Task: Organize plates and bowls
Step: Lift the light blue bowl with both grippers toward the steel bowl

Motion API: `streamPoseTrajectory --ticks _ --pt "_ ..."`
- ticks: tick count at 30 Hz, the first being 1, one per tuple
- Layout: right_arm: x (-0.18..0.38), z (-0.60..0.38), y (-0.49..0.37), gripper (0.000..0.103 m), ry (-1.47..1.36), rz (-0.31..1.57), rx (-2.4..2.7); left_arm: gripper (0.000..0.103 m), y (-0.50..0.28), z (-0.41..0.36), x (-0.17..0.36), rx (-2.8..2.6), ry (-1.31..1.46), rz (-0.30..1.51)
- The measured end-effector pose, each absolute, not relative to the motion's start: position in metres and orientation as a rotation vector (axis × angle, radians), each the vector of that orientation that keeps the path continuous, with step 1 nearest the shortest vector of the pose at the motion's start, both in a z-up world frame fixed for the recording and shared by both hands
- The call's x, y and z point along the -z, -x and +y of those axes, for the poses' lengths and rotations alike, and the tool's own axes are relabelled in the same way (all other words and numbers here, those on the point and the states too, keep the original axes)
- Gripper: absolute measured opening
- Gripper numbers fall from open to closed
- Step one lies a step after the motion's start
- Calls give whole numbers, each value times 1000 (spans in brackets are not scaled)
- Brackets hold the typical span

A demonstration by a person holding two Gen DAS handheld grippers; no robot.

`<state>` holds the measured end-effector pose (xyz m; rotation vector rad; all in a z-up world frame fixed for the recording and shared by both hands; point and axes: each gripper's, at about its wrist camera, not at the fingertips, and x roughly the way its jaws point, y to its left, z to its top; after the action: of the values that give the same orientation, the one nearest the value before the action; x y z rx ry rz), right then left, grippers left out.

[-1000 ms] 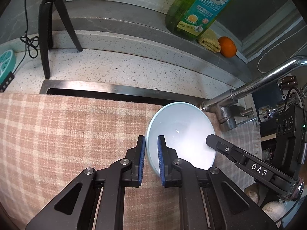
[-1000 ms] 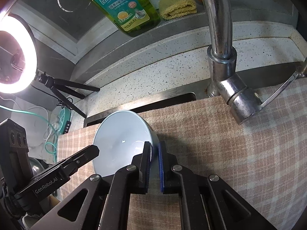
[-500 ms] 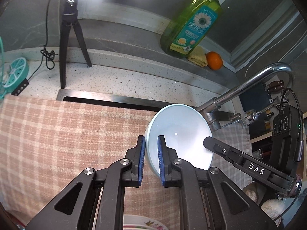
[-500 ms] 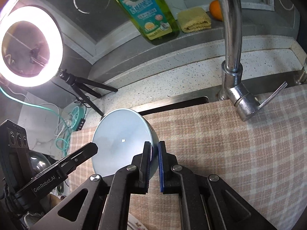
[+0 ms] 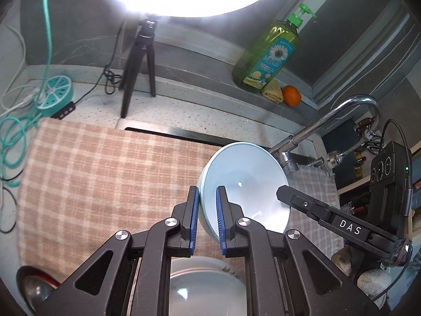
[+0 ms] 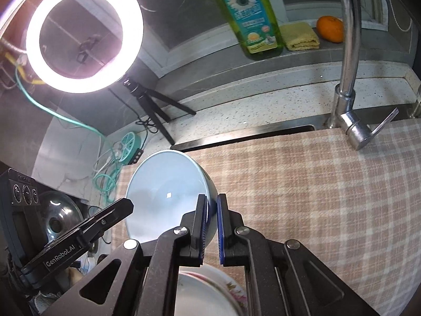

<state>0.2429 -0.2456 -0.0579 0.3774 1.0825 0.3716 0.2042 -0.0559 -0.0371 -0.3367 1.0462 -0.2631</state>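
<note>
Two claws pinch one pale blue bowl point(image 5: 244, 184) by opposite rims, left claw point(image 5: 205, 210) at 9 o'clock, right claw point(image 6: 211, 218) at 3, steadying it above the floral plate point(image 5: 208, 289); probably for stacking.

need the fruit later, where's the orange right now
The round orange fruit sits on the grey back ledge, beside the folded yellow cloth, left of the chrome faucet.

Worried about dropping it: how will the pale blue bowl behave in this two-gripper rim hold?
The pale blue bowl looks glazed, so probably slippery. The left gripper and right gripper pinch only its thin rim, so it may pivot. Likely ceramic, so fragile.
</note>
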Motion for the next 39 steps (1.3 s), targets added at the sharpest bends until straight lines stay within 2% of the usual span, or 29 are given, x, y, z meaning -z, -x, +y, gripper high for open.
streamPoseTrajectory --ticks 21,39 --pt "49 -142 -169 7 -299 1111 -504 11 -111 41 18 164 384 983" --pt "66 -51 -123 7 -189 1169 -623 11 -46 120 37 37 471 971"
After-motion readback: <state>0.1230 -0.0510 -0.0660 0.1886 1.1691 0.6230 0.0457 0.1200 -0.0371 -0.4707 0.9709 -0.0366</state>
